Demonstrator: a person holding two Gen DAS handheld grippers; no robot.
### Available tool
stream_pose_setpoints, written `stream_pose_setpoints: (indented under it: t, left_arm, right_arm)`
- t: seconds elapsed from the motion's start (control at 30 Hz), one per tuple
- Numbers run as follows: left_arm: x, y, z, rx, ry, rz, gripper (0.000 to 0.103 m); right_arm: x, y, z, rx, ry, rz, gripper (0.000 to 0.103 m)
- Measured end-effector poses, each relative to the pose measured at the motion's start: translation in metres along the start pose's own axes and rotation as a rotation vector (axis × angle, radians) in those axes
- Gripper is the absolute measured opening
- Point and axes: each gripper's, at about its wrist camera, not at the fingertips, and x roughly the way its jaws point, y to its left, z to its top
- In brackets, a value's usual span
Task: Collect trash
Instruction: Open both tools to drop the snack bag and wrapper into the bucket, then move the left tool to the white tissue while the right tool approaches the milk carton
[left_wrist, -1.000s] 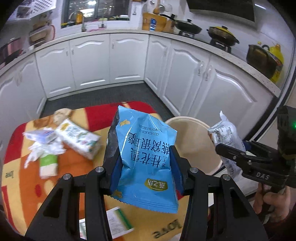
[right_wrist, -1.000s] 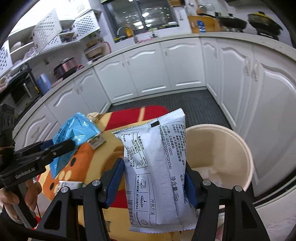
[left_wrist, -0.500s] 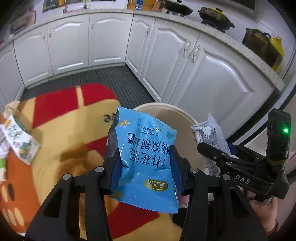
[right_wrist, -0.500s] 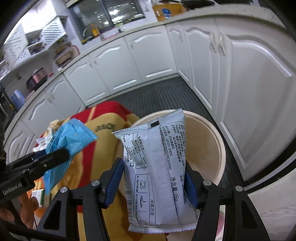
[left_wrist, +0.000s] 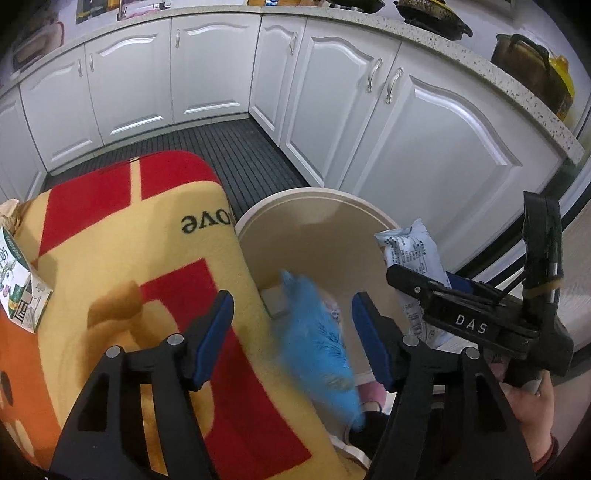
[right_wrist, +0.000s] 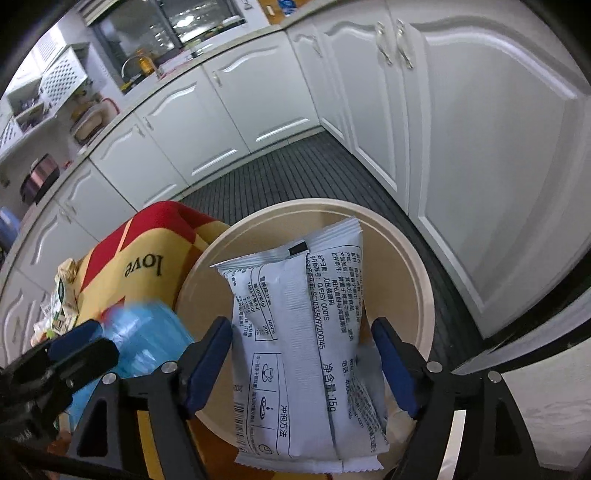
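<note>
Blue snack packet (left_wrist: 317, 332), motion-blurred, loose between the left gripper (left_wrist: 291, 325) pads and touching neither one, sitting over the gap between the blanket edge and the beige trash bin (left_wrist: 314, 195). Left jaws just been opening, now standing wide, nothing pinched. Same packet also showing as a blue smear at the lower left of the right wrist view (right_wrist: 147, 339), behind the left gripper's dark finger (right_wrist: 85, 354).

White-grey sachet (right_wrist: 306, 332) with black print hanging upright right over the bin mouth (right_wrist: 421, 280), between the right gripper (right_wrist: 303, 354) pads. Right jaws just been opening too; clear gap at the pad on the right side of the picture, left pad just beside the sachet edge, contact there hard to call. So: not squeezed, pretty much let go. From the left wrist view, sachet (left_wrist: 410, 254) poking up past the right gripper's black finger marked "DAS" (left_wrist: 469, 325), a hand (left_wrist: 532, 406) wrapped round the handle below.

Bin standing on the dark ribbed floor mat (left_wrist: 229, 147), right up against a table draped in a red, yellow and orange blanket (left_wrist: 122, 236) with "love" printed on it. Some pale stuff already lying in the bin bottom, too blurred to name. Green-and-white carton (left_wrist: 18, 291) at the far left of the blanket. White kitchen cabinets (left_wrist: 424, 122) wrapping round behind, pots (left_wrist: 532, 70) up on the counter.
</note>
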Motion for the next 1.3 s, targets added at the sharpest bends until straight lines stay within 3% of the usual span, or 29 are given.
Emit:
stream_pose_setpoints:
  t: [0.17, 0.3, 0.8, 1.3]
  left_arm:
    - [-0.002, 0.005, -0.002, -0.017, 0.009, -0.003, 0.067]
    - [-0.010, 0.005, -0.004, -0.020, 0.000, -0.003, 0.067]
    - [-0.038, 0.002, -0.016, 0.004, -0.064, 0.042, 0.067]
    - [-0.080, 0.037, -0.032, -0.058, -0.127, 0.124, 0.067]
  right_arm:
    - [-0.001, -0.001, -0.004, 0.009, 0.003, 0.012, 0.076]
    - [-0.001, 0.001, -0.005, 0.019, 0.002, 0.024, 0.082]
    - [-0.016, 0.014, -0.020, 0.006, 0.008, 0.039, 0.083]
    - [-0.054, 0.067, -0.035, -0.101, -0.046, 0.063, 0.083]
